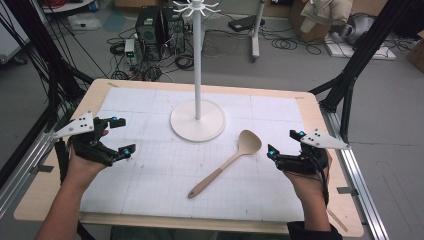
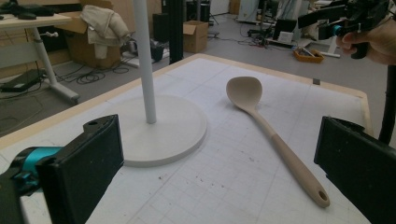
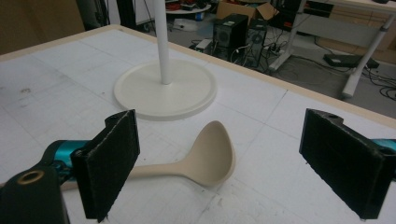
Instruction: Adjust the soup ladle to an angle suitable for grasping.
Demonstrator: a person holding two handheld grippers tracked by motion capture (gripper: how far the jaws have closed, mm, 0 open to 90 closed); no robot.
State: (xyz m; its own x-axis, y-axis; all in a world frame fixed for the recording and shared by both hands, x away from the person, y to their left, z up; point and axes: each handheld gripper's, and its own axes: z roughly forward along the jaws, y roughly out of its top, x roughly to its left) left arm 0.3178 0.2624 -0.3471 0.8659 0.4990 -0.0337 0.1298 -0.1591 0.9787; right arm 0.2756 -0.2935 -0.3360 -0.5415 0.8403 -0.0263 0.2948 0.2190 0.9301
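Between the wide-apart tongs [image 2: 219, 172], a spoon [image 2: 275, 140] lies beside the stand's base [image 2: 163, 135].

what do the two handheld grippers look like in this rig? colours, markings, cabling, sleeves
Left gripper and right gripper: black bodies, teal accents near the tips, each topped by a grey three-cornered plate with dark dots. The fingers are flat black rectangular pads with a rough face. A black cable trails from each. A dark sleeve cuff shows on the right forearm.
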